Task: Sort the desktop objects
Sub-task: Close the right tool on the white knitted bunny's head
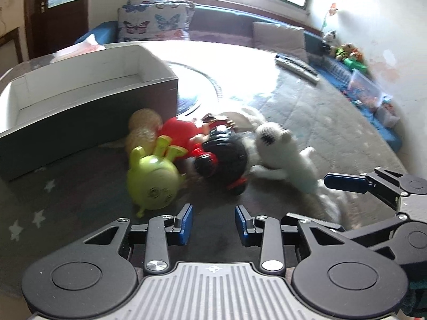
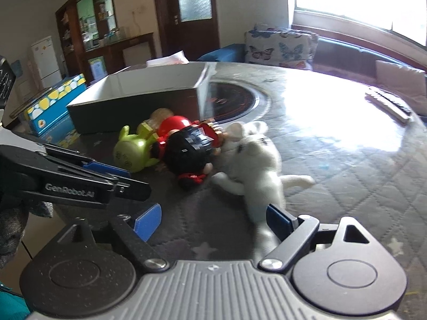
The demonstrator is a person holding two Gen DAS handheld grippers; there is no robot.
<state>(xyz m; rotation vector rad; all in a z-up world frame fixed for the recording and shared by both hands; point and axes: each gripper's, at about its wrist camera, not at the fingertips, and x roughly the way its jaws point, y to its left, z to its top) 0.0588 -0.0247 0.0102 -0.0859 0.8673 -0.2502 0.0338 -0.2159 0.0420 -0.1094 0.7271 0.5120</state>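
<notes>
The table cover [image 1: 80,186] under the left gripper [image 1: 213,222] is soft grey quilted cloth with little pale stars; farther off it shines in the window light. The gripper is matt black plastic with smooth blue pads [image 1: 186,222] and shiny metal screws. Just ahead of it, the green toy [image 1: 150,184] looks like smooth, shiny plastic. The white toy [image 2: 256,165] by the right gripper [image 2: 213,222] is fuzzy knitted cloth. The box [image 1: 80,101] looks like matt cardboard.
</notes>
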